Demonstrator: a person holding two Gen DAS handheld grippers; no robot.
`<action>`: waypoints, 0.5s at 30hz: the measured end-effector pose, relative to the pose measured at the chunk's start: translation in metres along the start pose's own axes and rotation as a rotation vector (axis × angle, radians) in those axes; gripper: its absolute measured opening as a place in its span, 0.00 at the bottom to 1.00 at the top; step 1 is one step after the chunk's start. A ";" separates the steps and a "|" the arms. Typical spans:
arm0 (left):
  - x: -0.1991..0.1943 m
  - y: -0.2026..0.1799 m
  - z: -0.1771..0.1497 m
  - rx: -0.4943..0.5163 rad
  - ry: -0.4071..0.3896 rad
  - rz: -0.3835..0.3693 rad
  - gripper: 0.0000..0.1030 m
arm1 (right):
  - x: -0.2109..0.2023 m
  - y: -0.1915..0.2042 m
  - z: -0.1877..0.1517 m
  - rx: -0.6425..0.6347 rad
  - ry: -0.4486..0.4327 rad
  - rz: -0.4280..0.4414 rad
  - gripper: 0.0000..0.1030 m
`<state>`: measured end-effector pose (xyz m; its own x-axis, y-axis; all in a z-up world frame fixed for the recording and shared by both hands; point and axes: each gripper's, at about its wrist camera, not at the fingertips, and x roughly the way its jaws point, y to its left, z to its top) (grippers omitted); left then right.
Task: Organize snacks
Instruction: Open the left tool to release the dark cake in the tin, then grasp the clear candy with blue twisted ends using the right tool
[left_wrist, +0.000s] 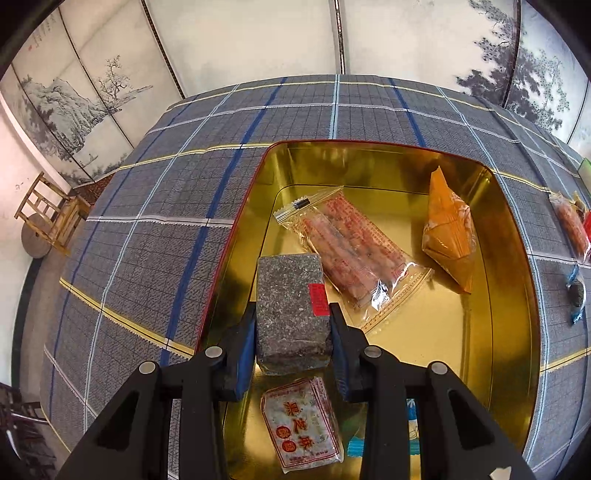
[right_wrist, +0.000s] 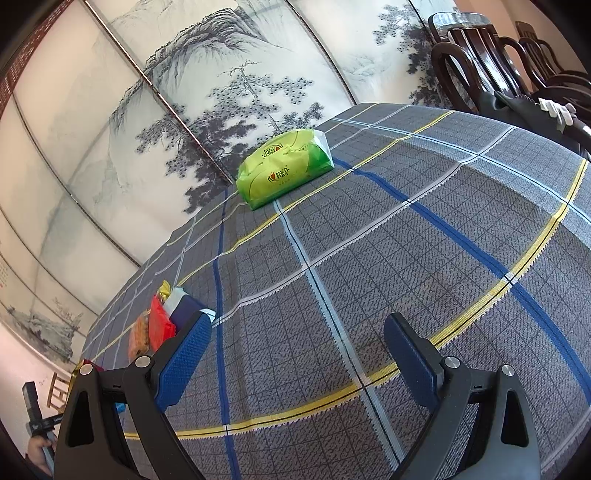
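Left hand-held gripper (left_wrist: 293, 325) pinches the dark sesame bar (left_wrist: 291, 310) by its long sides, above the gold tin (left_wrist: 513, 332). Bar looks stiff, dense, film-wrapped: probably slippery. Right hand-held gripper (right_wrist: 297, 354) spread over the desk (right_wrist: 406, 240).

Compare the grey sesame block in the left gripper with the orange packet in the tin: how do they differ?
The grey block is rectangular and held between the left gripper pads above the gold tin; the orange packet is pointed, crinkled and lies free by the tin's right wall. Both are within the tin's outline.
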<state>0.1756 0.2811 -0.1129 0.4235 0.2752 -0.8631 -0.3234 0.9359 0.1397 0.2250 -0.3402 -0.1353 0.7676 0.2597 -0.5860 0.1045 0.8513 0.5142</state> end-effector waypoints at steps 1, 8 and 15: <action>0.001 0.000 -0.001 -0.003 0.001 -0.006 0.31 | 0.000 0.000 0.000 0.001 -0.001 0.000 0.92; -0.048 0.013 -0.018 -0.054 -0.143 -0.092 0.41 | 0.001 0.000 -0.001 -0.008 0.011 -0.013 0.92; -0.161 0.019 -0.107 -0.023 -0.468 -0.195 0.81 | -0.005 0.052 -0.019 -0.174 0.031 -0.138 0.92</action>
<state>0.0106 0.2312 -0.0232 0.8101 0.1696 -0.5612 -0.2166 0.9761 -0.0177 0.2148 -0.2892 -0.1176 0.7335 0.1471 -0.6636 0.0945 0.9447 0.3140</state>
